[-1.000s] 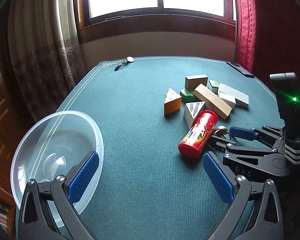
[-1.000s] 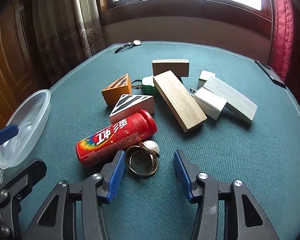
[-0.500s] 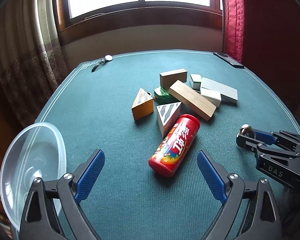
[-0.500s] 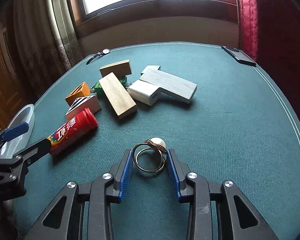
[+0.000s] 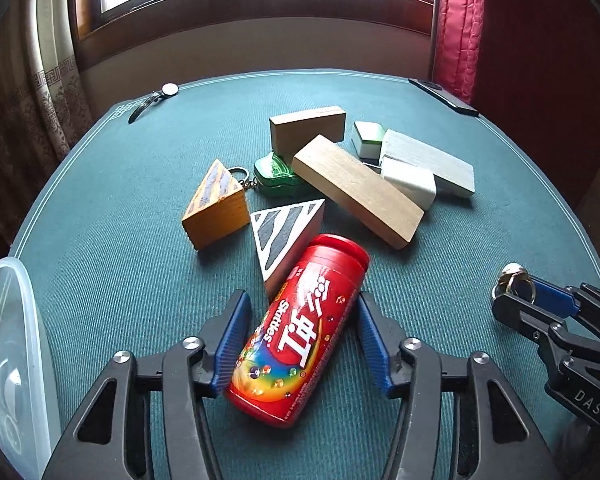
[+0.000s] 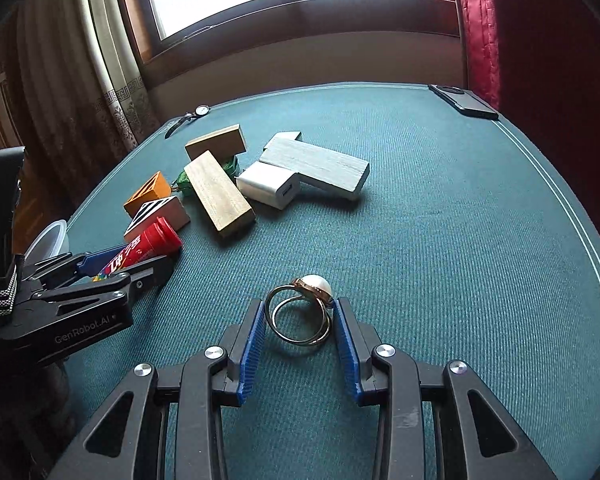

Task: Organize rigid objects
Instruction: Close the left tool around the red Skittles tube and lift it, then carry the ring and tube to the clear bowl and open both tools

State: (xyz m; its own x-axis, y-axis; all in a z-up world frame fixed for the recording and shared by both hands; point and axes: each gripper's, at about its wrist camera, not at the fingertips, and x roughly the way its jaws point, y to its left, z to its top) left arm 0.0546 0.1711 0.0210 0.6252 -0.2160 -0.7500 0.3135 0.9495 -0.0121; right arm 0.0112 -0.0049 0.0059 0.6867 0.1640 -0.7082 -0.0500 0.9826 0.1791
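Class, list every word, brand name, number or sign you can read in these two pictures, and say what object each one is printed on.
"Skittles": on the red can, beside large white Chinese characters.
"DAS": on the black body of the right gripper; the rest of that word is cut off at the picture's edge.
"GenRobot.AI": on the black body of the left gripper.
The watch face is too small to read.
No numbers are legible.

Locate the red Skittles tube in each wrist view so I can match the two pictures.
Left wrist: red Skittles tube, bottom centre, lying between the left gripper's fingers.
Right wrist: left of centre, partly hidden behind the left gripper.
Shared landmark: long wooden block.
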